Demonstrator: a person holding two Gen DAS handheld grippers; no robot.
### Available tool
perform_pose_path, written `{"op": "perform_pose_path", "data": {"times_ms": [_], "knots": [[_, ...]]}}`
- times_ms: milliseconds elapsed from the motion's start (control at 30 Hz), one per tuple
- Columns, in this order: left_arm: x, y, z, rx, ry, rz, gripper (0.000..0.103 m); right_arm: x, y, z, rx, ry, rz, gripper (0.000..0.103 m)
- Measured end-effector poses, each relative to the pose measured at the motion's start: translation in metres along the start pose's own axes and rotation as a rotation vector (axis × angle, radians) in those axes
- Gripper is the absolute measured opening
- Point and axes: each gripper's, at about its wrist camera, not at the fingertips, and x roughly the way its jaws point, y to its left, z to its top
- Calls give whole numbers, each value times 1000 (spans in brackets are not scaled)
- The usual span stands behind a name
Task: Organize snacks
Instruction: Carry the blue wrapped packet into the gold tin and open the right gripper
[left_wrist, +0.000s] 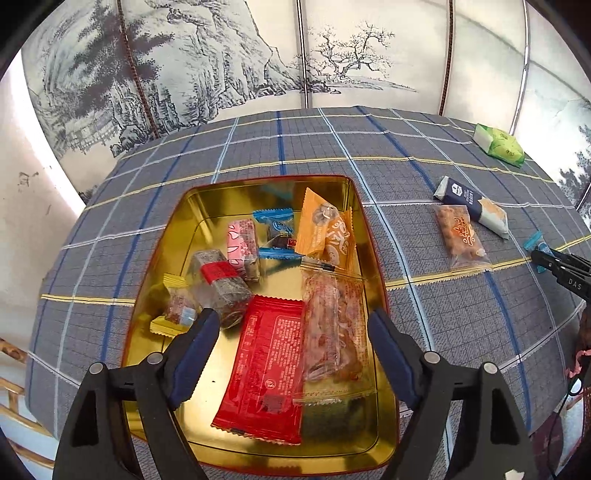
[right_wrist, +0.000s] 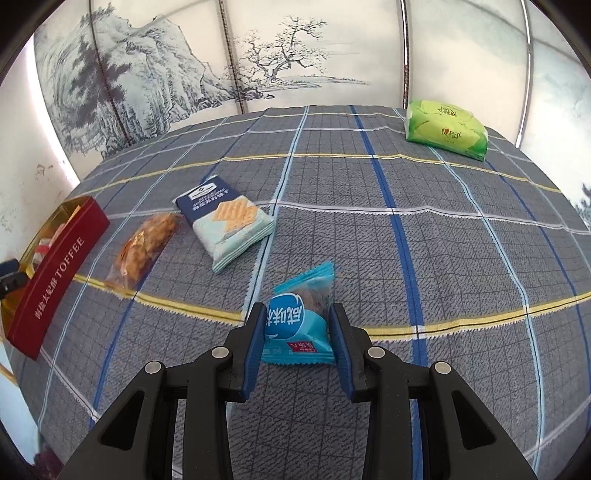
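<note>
The right hand-held gripper (right_wrist: 295, 332) clamps the blue snack packet (right_wrist: 299, 325) above the tabletop (right_wrist: 406, 258); the tin (right_wrist: 55, 254) sits at nine o'clock. The released left hand-held gripper (left_wrist: 291, 328) should clear first.

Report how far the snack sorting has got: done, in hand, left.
Done: several snacks already lie in the gold tin, among them a red packet and a clear nut pack; the left tongs hang open above them. In hand: the right tongs grip a blue packet. Left on the cloth: the cracker pack, the orange nut bag and the green pack.
</note>
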Motion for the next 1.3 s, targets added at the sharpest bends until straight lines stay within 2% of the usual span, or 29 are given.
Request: {"op": "perform_pose_path", "data": {"times_ms": [233, 500, 733, 1000, 1167, 1300], "knots": [[-10, 3, -6, 5, -23, 23, 80, -9, 12, -8, 14, -13, 25, 34], [-17, 7, -10, -3, -37, 20, 80, -20, 46, -14, -7, -14, 111, 34], [-19, 19, -15, -33, -40, 19, 81, -30, 92, -7, -71, -15, 190, 34], [-27, 50, -29, -99, -49, 56, 82, -31, 151, 11, -170, -9, 279, 34], [-36, 70, -39, -139, -55, 101, 89, -24, 194, 30, -220, 2, 365, 34], [-41, 81, -46, -151, -76, 129, 90, -13, 231, 48, -252, 23, 441, 34]]}}
